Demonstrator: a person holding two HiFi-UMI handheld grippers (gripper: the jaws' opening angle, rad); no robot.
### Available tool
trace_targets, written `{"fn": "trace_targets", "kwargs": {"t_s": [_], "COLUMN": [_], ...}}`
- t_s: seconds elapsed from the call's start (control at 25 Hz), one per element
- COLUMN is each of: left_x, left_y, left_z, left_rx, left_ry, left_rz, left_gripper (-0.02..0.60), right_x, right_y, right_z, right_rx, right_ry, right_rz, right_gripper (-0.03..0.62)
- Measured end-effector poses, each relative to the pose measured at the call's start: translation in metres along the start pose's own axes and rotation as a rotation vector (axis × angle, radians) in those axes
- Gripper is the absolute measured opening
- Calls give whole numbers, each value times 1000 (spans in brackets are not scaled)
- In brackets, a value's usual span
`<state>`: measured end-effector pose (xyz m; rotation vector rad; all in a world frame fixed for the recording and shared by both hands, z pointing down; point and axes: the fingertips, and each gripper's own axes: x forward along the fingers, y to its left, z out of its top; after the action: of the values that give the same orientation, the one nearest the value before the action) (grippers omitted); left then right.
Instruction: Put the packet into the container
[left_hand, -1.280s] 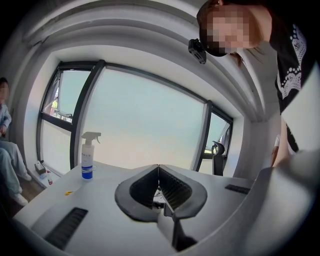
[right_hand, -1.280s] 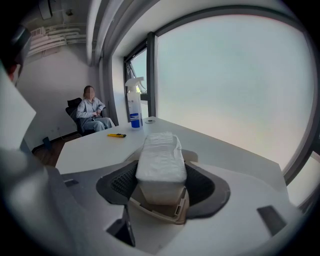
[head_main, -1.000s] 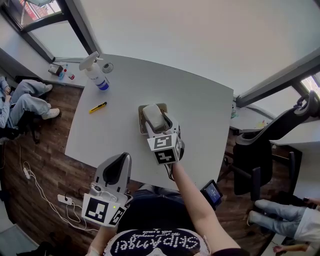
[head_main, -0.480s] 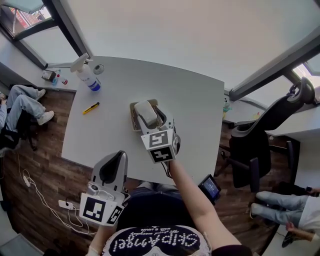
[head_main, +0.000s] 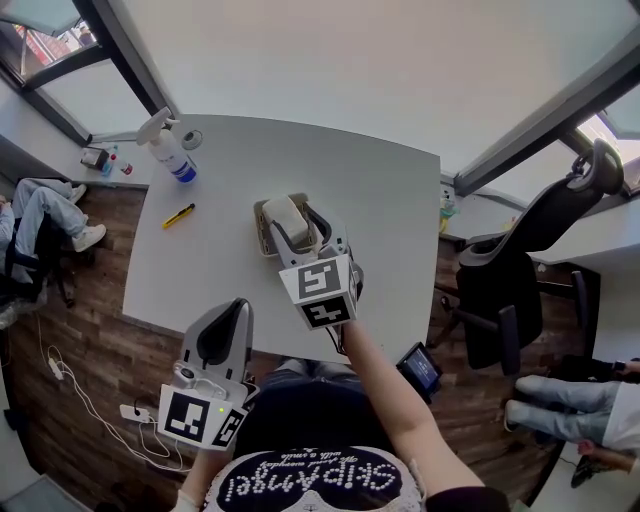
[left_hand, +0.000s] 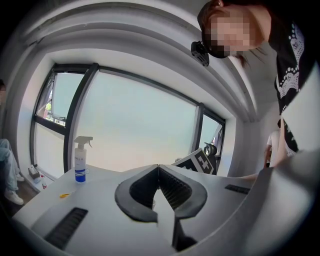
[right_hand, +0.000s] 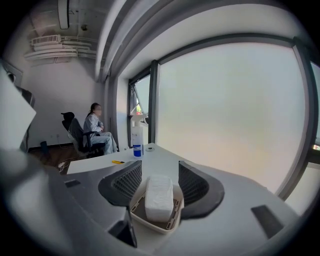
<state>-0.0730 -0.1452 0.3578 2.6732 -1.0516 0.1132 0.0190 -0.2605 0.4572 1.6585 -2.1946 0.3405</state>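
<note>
Packet lies in the container on the desk; placement appears complete. Right gripper: jaws wide, just narrowed slightly, container between them, untouched. Left gripper: closed, empty. Next: withdraw clear.

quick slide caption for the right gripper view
Right gripper, open jaws just narrowing and empty, over the white packet lying in the beige container.
</note>
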Motion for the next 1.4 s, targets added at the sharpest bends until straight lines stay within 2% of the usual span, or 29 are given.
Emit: {"fn": "trace_targets", "kwargs": {"t_s": [0.44, 0.56, 0.92, 1.2, 1.4], "left_x": [-1, 0, 1, 0, 0], "left_y": [-6, -9, -16, -18, -19], "left_z": [4, 5, 9, 11, 12], "left_rx": [11, 13, 23, 31, 34], "left_ry": [-15, -19, -33, -38, -41], "left_rz": [-2, -8, -15, -11, -6], "left_gripper": [8, 8, 8, 8, 8], "right_x": [-53, -66, -98, -129, -150], "right_y": [-3, -3, -5, 0, 0], "right_z": [48, 53, 59, 78, 82], "right_rx": [-2, -30, -13, -33, -37], "right_ry": [-142, -160, -215, -320, -355], "right_rz": [5, 2, 10, 15, -2], "right_gripper": [196, 186, 162, 122, 107]}}
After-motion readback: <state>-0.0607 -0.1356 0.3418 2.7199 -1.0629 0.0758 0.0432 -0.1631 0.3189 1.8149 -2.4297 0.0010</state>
